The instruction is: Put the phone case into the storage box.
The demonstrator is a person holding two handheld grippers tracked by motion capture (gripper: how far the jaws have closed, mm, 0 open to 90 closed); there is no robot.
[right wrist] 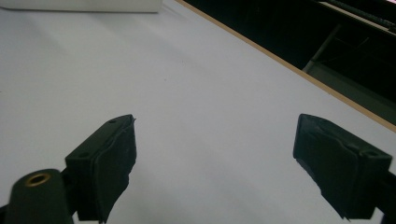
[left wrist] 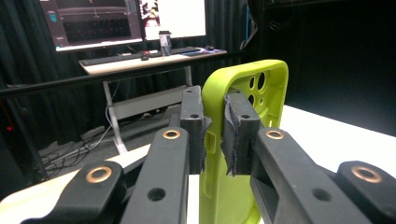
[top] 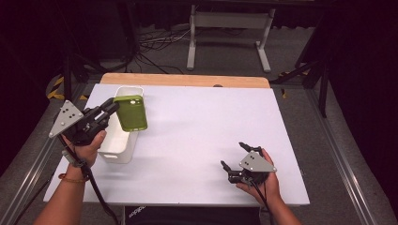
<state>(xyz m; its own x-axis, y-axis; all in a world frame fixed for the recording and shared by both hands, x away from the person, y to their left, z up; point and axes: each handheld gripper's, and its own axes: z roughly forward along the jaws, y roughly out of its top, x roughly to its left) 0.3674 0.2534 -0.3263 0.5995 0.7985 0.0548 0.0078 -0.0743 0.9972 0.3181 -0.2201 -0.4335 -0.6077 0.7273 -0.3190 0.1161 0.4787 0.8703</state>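
A lime-green phone case hangs in the air over the near end of a white bin at the table's left. My left gripper is shut on the case's edge. In the left gripper view both pads pinch the case's side wall, and the case stands upright with its camera holes at the top. My right gripper rests low on the table near the front right, held in a hand. Its jaws stand wide open in the right gripper view, with bare white table between them.
The white table has a wooden strip along its far edge. A white stand and cables lie on the floor beyond. A desk with monitors and a keyboard stands off to the side.
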